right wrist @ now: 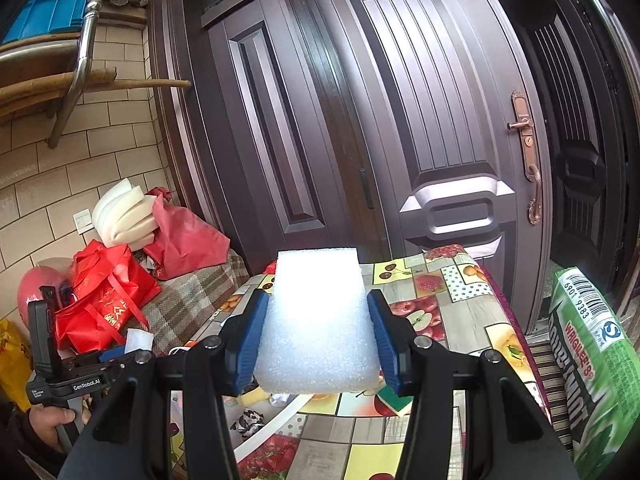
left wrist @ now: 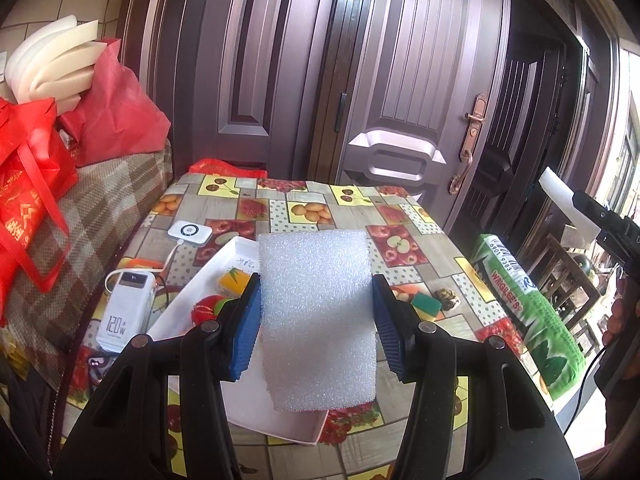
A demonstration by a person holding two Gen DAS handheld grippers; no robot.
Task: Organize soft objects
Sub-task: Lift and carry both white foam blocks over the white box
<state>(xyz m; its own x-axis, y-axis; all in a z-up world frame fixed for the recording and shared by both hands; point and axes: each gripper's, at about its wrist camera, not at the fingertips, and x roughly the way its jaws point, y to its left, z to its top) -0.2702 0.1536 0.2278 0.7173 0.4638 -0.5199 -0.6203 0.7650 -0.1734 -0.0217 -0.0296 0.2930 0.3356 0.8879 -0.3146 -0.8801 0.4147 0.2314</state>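
My left gripper [left wrist: 317, 280] is shut on a white foam block [left wrist: 316, 328], its blue pads [left wrist: 246, 320] pressing both sides. The block hangs above a white tray [left wrist: 188, 312] that holds an orange sponge [left wrist: 232, 282] and a red and green soft thing [left wrist: 208, 308]. My right gripper [right wrist: 317, 296] is shut on a second white foam block [right wrist: 318, 328], raised over the table [right wrist: 460, 292]. Each gripper shows at the edge of the other's view, with foam in it: right gripper [left wrist: 576, 216], left gripper [right wrist: 132, 346]. A green and yellow sponge [left wrist: 426, 301] lies on the tablecloth.
A green Wrigley's pillow [left wrist: 532, 312] leans at the table's right edge. A white power bank [left wrist: 126, 312] and a small white device [left wrist: 190, 232] lie left of the tray. Red bags [left wrist: 28, 184] and stacked foam pads [left wrist: 52, 68] sit on a sofa at left. Brown doors [left wrist: 400, 80] stand behind.
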